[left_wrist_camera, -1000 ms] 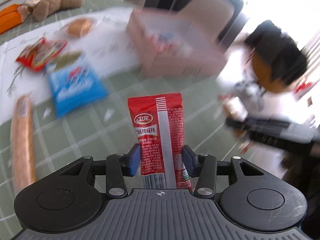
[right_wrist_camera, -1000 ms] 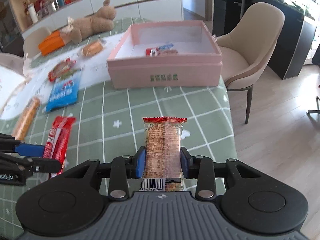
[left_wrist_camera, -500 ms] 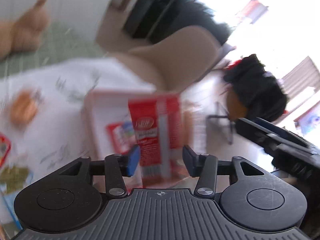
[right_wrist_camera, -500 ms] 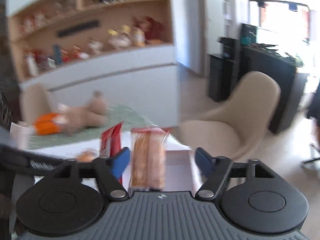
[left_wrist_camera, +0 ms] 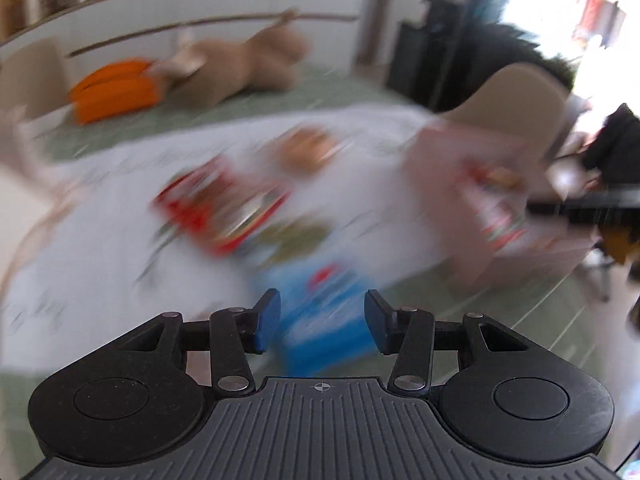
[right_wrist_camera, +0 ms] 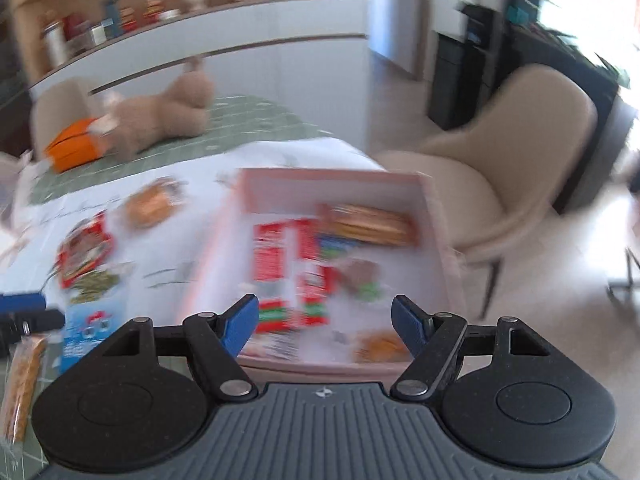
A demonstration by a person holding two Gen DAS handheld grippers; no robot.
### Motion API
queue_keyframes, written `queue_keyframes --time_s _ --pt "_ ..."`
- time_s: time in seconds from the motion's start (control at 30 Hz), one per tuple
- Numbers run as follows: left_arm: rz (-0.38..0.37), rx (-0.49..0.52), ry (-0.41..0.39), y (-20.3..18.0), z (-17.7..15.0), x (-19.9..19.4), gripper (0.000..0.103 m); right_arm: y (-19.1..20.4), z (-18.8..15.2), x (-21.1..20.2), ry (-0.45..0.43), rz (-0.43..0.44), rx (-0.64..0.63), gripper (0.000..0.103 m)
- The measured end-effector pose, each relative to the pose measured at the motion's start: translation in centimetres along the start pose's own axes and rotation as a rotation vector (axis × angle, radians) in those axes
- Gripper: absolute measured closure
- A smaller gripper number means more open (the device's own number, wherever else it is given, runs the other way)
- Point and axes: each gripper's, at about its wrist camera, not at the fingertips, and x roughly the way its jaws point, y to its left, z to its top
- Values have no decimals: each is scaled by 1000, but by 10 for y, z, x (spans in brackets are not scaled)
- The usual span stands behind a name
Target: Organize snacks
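Note:
Both views are motion-blurred. My right gripper (right_wrist_camera: pixel 325 322) is open and empty above the near edge of the pink box (right_wrist_camera: pixel 434 216). In the box lie the red packet (right_wrist_camera: pixel 292 268), the biscuit packet (right_wrist_camera: pixel 370 226) and other small snacks. My left gripper (left_wrist_camera: pixel 322 322) is open and empty above the blue packet (left_wrist_camera: pixel 324 312) on the table. The pink box (left_wrist_camera: pixel 448 160) shows at the right of the left wrist view. The left gripper's fingers (right_wrist_camera: pixel 22 312) show at the left edge of the right wrist view.
On the white cloth lie a red packet (left_wrist_camera: pixel 224 208), a green packet (left_wrist_camera: pixel 296 236) and a bun (left_wrist_camera: pixel 308 146). A long orange snack (right_wrist_camera: pixel 22 384) lies at the near left. A plush toy (right_wrist_camera: pixel 160 120) lies at the back. A beige chair (right_wrist_camera: pixel 500 152) stands right of the table.
Both grippers opened and let go of their packets, which now lie in the pink box. The left gripper swung left, toward the blue packet. The right gripper tilted down over the box.

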Motion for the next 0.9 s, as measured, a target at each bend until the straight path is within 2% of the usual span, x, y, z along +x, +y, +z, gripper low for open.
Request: queue_keyframes --time_s 0.1,0.2,0.27,0.33,0.43,0.57,0.63,0.67,0.8,0.9 --pt "103 3 63 18 -22 8 52 45 4 12 6 77 -95 28" --pt "168 -27 75 43 -39 1 53 82 10 30 59 168 -117 25" --pt "129 -115 97 56 -39 1 60 107 14 45 54 157 -134 7" --pt "83 -182 103 65 -45 0 64 130 17 56 67 189 -152 7" --pt "50 -215 104 67 -50 -2 64 164 20 71 91 239 -152 7" --pt "22 -229 109 68 -55 -10 64 197 15 97 137 215 -219 8" --pt "16 -226 108 68 -54 -13 63 204 10 108 166 205 -240 10" --pt "13 -227 104 69 -54 -14 63 201 6 108 185 217 -234 17" --pt "-19 -271 56 79 -44 -19 63 177 -18 82 201 261 -256 18" --pt "-40 -308 -6 83 -21 -20 63 150 -40 59 214 272 -252 18"
